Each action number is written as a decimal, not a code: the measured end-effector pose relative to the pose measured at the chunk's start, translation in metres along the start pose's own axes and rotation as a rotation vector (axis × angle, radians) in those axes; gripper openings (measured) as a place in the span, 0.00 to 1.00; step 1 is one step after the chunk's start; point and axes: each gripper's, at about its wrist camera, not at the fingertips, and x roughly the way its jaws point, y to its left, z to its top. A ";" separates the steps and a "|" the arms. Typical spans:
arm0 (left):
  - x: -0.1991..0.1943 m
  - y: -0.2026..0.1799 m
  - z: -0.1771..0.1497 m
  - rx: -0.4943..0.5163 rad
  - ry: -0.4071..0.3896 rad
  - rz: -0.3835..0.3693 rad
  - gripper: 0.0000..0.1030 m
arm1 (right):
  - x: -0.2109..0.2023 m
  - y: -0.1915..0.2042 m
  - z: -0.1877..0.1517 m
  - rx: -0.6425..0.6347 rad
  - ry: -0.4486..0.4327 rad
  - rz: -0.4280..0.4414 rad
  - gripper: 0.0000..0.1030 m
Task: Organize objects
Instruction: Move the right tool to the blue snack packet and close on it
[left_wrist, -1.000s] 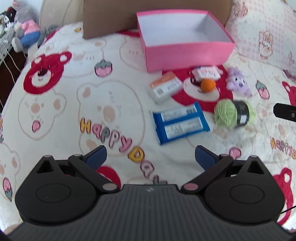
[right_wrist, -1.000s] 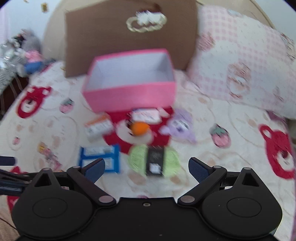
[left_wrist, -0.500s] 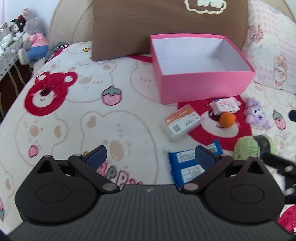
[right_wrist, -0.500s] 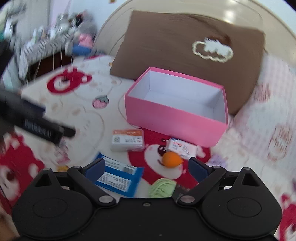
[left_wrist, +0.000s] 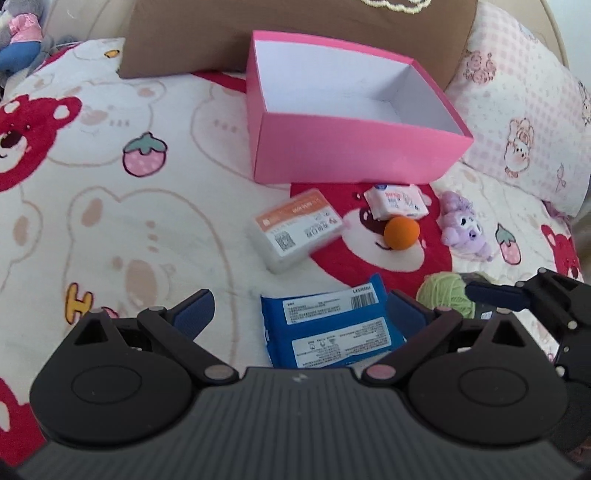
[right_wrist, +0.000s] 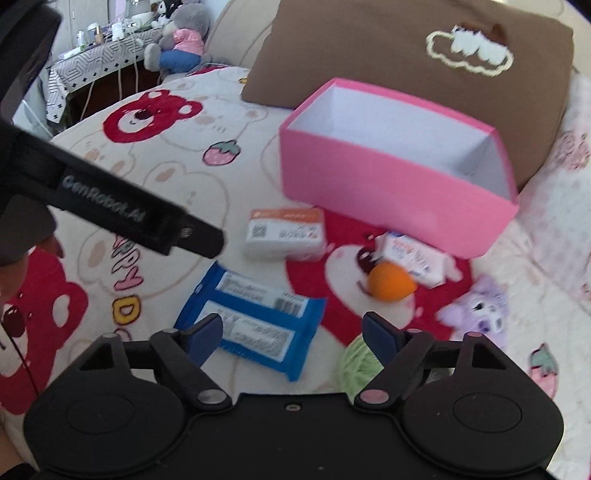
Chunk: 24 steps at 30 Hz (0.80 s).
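Pink box (left_wrist: 354, 147) sits open at the far side of the bed (left_wrist: 110, 206), before a brown pillow (right_wrist: 406, 66).
Both the left claw (left_wrist: 299, 312) and right claw (right_wrist: 293, 332) gape wide, holding nothing, above a blue barcoded packet (left_wrist: 332, 328). "GenRobot.AI" marks the left claw's arm; the bedspread reads "HAPPY DAY". An orange ball (left_wrist: 402, 232) lies nearby.
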 end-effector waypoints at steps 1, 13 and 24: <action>0.003 -0.001 -0.002 0.003 0.003 0.004 0.97 | 0.003 0.002 -0.003 -0.003 -0.001 0.011 0.82; 0.036 0.010 -0.027 -0.022 0.083 -0.069 0.80 | 0.036 -0.010 -0.028 0.201 0.003 0.029 0.82; 0.050 0.018 -0.038 -0.018 0.079 -0.129 0.53 | 0.059 -0.022 -0.029 0.339 0.068 0.088 0.74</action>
